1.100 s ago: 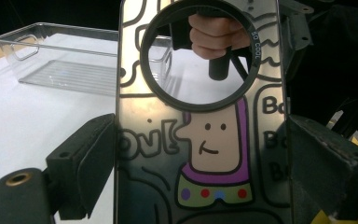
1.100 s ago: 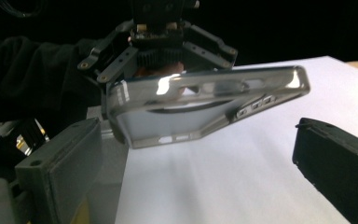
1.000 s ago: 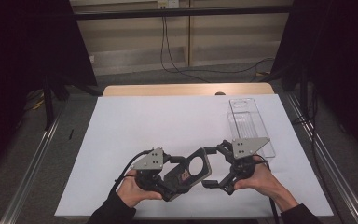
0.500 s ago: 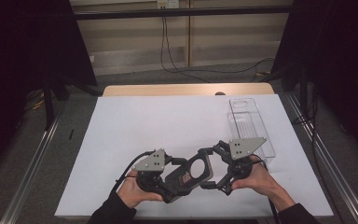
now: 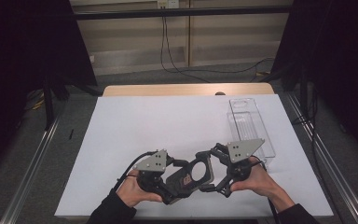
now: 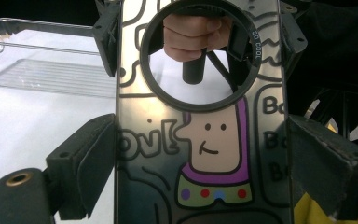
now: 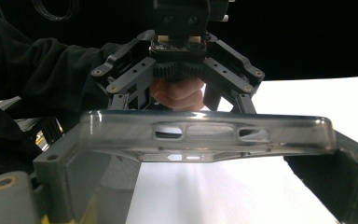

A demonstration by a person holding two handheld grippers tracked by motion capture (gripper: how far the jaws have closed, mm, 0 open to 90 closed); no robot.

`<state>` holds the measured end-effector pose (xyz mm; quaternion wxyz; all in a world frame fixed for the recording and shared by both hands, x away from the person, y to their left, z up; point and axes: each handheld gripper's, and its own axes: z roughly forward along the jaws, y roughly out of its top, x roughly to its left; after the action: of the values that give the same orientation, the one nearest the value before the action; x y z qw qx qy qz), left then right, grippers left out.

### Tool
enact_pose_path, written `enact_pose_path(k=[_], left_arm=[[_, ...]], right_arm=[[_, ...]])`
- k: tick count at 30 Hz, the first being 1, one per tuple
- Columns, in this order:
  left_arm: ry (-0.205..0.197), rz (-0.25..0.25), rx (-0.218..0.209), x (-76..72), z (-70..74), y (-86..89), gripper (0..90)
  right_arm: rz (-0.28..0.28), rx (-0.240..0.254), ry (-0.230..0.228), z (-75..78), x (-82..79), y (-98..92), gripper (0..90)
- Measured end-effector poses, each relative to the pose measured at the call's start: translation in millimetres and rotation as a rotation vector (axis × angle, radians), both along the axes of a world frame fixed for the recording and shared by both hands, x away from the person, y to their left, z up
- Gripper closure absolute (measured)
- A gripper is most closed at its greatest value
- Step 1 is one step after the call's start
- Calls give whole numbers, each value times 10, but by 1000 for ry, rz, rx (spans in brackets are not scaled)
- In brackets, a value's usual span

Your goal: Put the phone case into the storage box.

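Observation:
A clear phone case with a round ring cutout and a printed cartoon figure hangs just above the white table top, near its front edge. My left gripper is shut on the case's lower part, and in the left gripper view its jaws press both long edges of the case. My right gripper is shut on the other end. The right gripper view looks along the case's end edge, with the left gripper and a hand behind it.
An empty clear plastic tray lies at the table's right side, just beyond the right gripper; it also appears as a tray in the left gripper view. Metal rails run along both sides of the table. Cables hang on the wall behind.
The right gripper has edged slightly left and toward the person. The case stays held between both grippers, and the left hand has barely moved.

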<state>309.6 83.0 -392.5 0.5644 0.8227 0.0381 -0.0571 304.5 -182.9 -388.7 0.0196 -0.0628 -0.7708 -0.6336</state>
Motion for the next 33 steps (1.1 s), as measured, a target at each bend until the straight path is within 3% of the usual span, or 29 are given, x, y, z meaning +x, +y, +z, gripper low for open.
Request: enact_pose_path(k=[9,19,29,33], left_arm=[[5,-10,6,7,-19,-3,124],[-22,-19,38,16,-34,-9,124],[-38,12,47,8,-53,-30,120],[-24,32,59,8,-65,-48,96]], right_arm=[[6,-7,-1,-9,-9,14,99],[5,-30,-14,-14,-16,34,110],[-12,-48,-5,-17,-8,33,116],[-21,-44,-1,-14,0,23,119]])
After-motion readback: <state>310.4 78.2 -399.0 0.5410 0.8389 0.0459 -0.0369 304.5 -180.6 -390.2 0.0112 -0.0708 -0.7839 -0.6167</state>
